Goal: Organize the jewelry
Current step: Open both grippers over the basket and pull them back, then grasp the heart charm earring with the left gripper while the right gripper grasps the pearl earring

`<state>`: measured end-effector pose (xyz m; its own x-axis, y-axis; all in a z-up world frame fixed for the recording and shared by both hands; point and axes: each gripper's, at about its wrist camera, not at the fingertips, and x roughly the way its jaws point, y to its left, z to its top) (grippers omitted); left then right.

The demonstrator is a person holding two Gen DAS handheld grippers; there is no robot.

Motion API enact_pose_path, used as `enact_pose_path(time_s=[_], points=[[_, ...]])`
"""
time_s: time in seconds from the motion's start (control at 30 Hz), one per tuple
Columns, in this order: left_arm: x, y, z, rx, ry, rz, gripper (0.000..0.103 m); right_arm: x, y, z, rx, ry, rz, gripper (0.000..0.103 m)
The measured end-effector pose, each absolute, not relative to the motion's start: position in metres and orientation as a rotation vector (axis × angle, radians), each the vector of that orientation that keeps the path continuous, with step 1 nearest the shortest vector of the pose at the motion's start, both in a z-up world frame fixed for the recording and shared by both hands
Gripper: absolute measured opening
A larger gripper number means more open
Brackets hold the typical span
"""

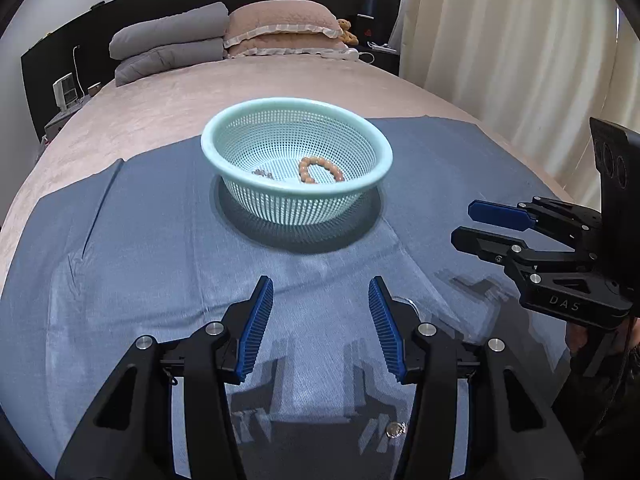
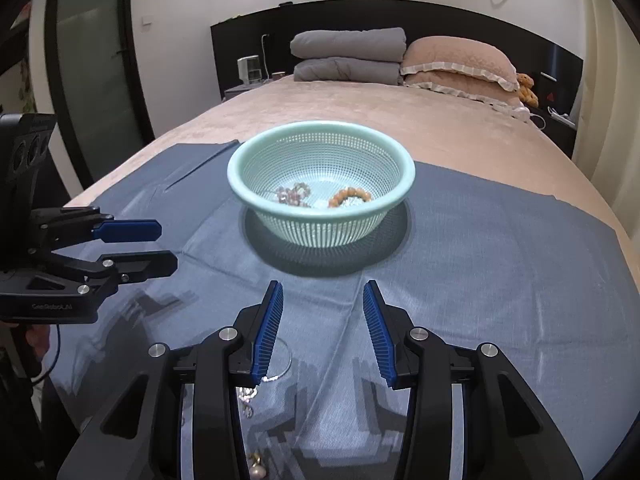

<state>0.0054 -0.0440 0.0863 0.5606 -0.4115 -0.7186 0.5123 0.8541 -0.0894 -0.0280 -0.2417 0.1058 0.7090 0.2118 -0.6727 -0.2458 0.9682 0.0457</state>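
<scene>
A mint perforated basket (image 1: 296, 103) (image 2: 320, 125) stands on the blue cloth (image 1: 120, 240) (image 2: 500, 260). Inside it lie an orange beaded bracelet (image 1: 320, 170) (image 2: 350, 196) and a pinkish beaded piece (image 2: 292, 194). My left gripper (image 1: 320, 282) (image 2: 166, 245) hangs open over the cloth in front of the basket, with nothing between its fingers. My right gripper (image 2: 323, 285) (image 1: 464, 222) is open beside it, also without anything between its pads. Loose on the cloth under the grippers lie a thin silver hoop (image 2: 282, 360), a silver chain (image 2: 248, 396) and a small silver charm (image 1: 394, 429).
The cloth covers the near end of a beige bed (image 1: 180, 96). Folded grey blankets (image 2: 348, 56) and pink pillows (image 2: 460, 64) are stacked at the black headboard. Curtains (image 1: 500, 40) hang on the right. A dark door (image 2: 92, 80) stands on the left.
</scene>
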Motion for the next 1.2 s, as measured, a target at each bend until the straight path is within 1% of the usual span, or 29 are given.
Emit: enact_pose_path(time_s=[0.3, 0.57, 0.87, 1.1, 1.13, 1.2], points=[[-0.040, -0.051, 0.061, 0.169, 0.850, -0.565, 0.051, -0.069, -0.236, 0.084, -0.052, 0.774, 0.270, 0.039], [-0.065, -0.060, 0.043, 0.178, 0.859, -0.568, 0.051, -0.094, -0.231, 0.064, -0.027, 0.802, 0.295, 0.039], [-0.077, -0.062, 0.013, 0.167, 0.901, -0.600, 0.051, -0.107, -0.231, 0.043, -0.004, 0.826, 0.314, 0.039], [-0.080, -0.061, 0.004, 0.166, 0.882, -0.592, 0.051, -0.116, -0.230, 0.032, -0.003, 0.826, 0.321, 0.039], [-0.081, -0.062, 0.003, 0.169, 0.877, -0.588, 0.051, -0.117, -0.229, 0.031, -0.004, 0.825, 0.319, 0.039], [-0.084, -0.063, 0.002, 0.183, 0.865, -0.575, 0.051, -0.118, -0.226, 0.029, -0.041, 0.828, 0.307, 0.034]])
